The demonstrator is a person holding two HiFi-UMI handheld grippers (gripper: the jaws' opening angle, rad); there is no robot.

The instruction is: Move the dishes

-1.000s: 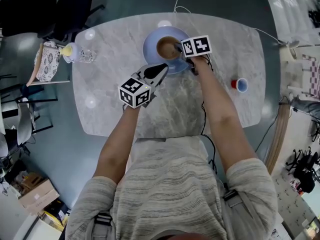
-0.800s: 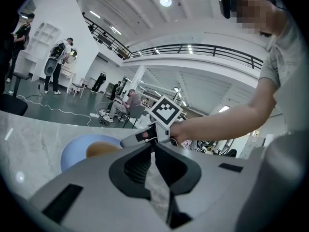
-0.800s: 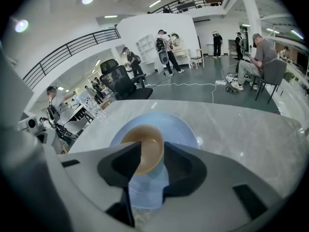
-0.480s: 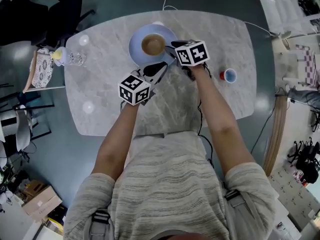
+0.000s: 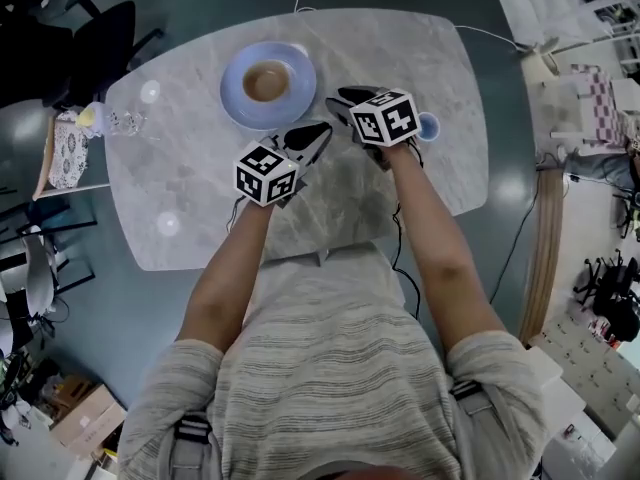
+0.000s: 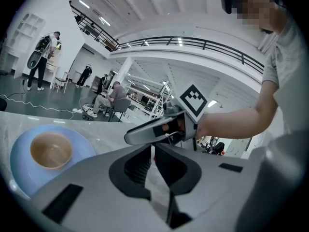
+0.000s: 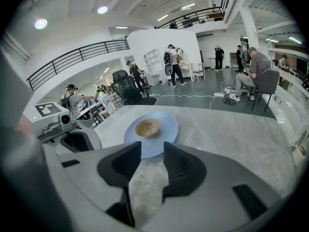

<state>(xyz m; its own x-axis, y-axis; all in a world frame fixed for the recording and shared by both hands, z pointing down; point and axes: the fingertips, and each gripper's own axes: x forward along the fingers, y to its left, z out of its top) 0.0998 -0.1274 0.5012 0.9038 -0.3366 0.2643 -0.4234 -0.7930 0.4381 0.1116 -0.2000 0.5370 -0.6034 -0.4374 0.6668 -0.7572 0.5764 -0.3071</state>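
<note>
Both grippers hang over the marble surface (image 5: 190, 193), near the blue plate (image 5: 238, 106) that carries the brown bowl (image 5: 266, 80). The left gripper (image 5: 322, 128) has its jaws pressed together, empty. The right gripper (image 7: 152, 146) has its jaws partly spread, nothing between them, plate dead ahead. Best play: spread wider, come in low, pinch the rim squarely and keep the plate level so the bowl doesn't slide.

The right gripper (image 7: 147, 161) has its jaws apart and empty above the marble table (image 7: 231, 134). Just ahead, a tan bowl (image 7: 147, 127) sits on a blue plate (image 7: 166, 129).
</note>
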